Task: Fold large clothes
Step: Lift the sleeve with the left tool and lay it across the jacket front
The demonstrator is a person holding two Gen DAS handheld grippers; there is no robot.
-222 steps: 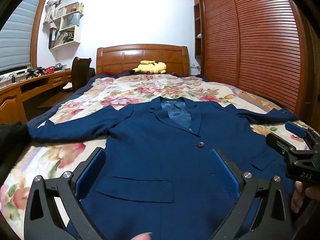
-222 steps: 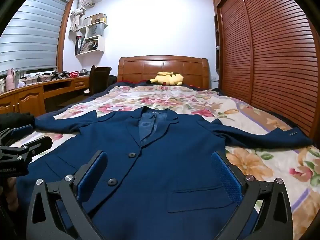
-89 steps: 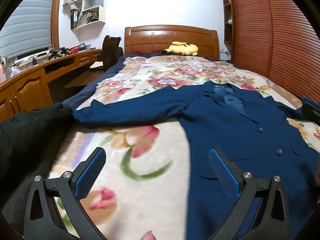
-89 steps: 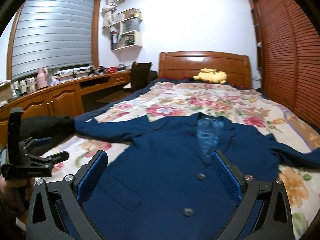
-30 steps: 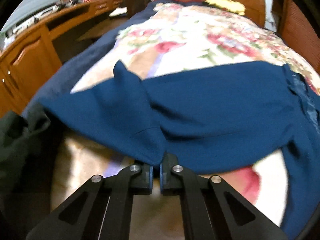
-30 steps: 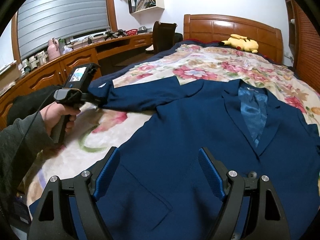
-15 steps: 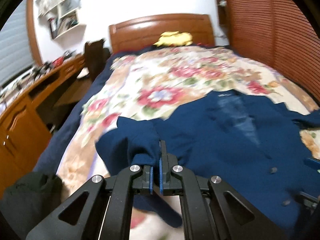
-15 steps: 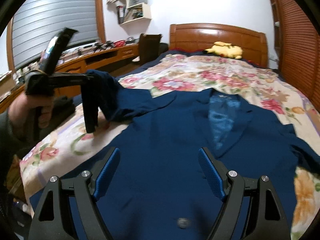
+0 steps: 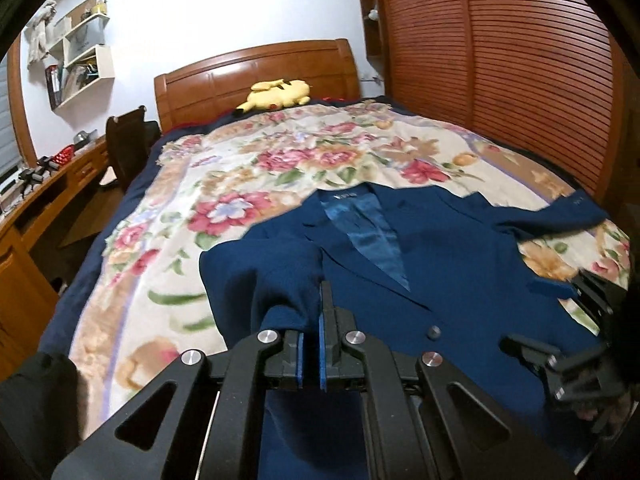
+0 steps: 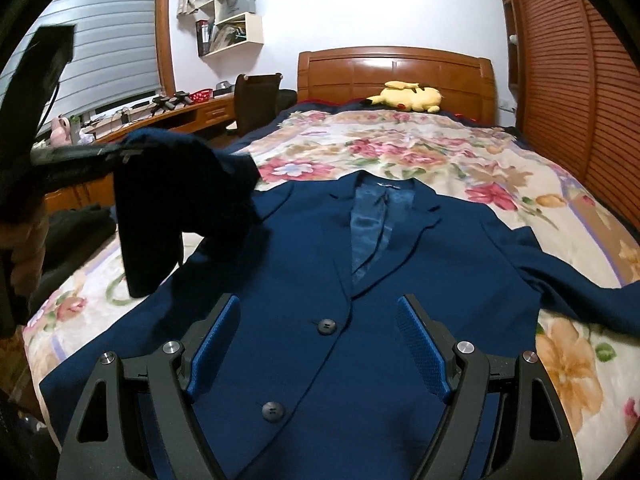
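Observation:
A navy blue blazer (image 10: 400,248) lies face up on the floral bedspread (image 10: 420,148), buttons toward me and collar toward the headboard. My left gripper (image 9: 311,320) is shut on the cuff of the blazer's left sleeve (image 9: 264,276) and holds it lifted over the jacket's left shoulder. In the right wrist view that raised sleeve (image 10: 176,200) hangs dark at the left, below the left gripper (image 10: 128,152). My right gripper (image 10: 318,344) stands open above the blazer's front, nothing between its fingers. The other sleeve (image 10: 580,280) lies spread out to the right.
A yellow plush toy (image 10: 408,98) rests by the wooden headboard (image 10: 396,68). A wooden desk (image 10: 160,120) and a dark chair (image 10: 256,100) stand left of the bed, a slatted wardrobe (image 10: 580,80) to the right. A dark garment (image 9: 36,404) lies at the bed's near-left corner.
My left gripper has lifted the sleeve cuff off the bed and carried it up and rightward over the blazer's body. The right gripper drifted slightly and stayed open.

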